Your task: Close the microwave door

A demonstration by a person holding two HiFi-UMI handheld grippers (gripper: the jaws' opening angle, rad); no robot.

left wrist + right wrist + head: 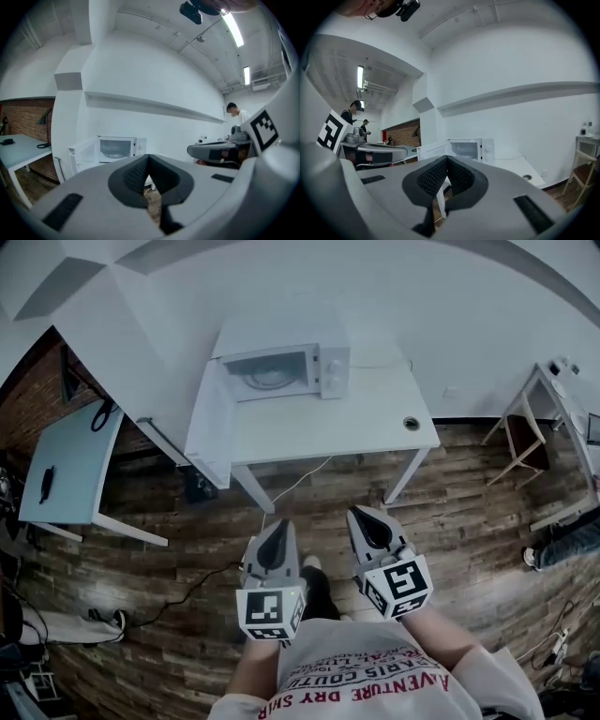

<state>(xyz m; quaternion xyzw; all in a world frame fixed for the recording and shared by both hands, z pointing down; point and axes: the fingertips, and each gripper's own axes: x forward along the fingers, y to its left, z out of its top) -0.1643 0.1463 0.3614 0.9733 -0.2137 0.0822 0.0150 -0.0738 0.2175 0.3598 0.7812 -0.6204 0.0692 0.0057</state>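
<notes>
A white microwave (286,370) stands at the back left of a white table (375,418). Its door (210,424) hangs wide open to the left, and the cavity with its glass plate shows. Both grippers are held low over the wooden floor, well short of the table. My left gripper (278,532) is shut with nothing in it, and so is my right gripper (367,517). In the left gripper view the microwave (116,147) and its open door (83,156) lie far ahead beyond the shut left gripper (148,158). The right gripper view shows the microwave (471,149) past the shut right gripper (446,158).
A round cable hole (411,424) sits in the table's right end. A pale blue desk (66,465) stands at the left and a wooden stool (523,442) at the right. A cable (192,589) trails over the floor. A person (236,114) stands far off.
</notes>
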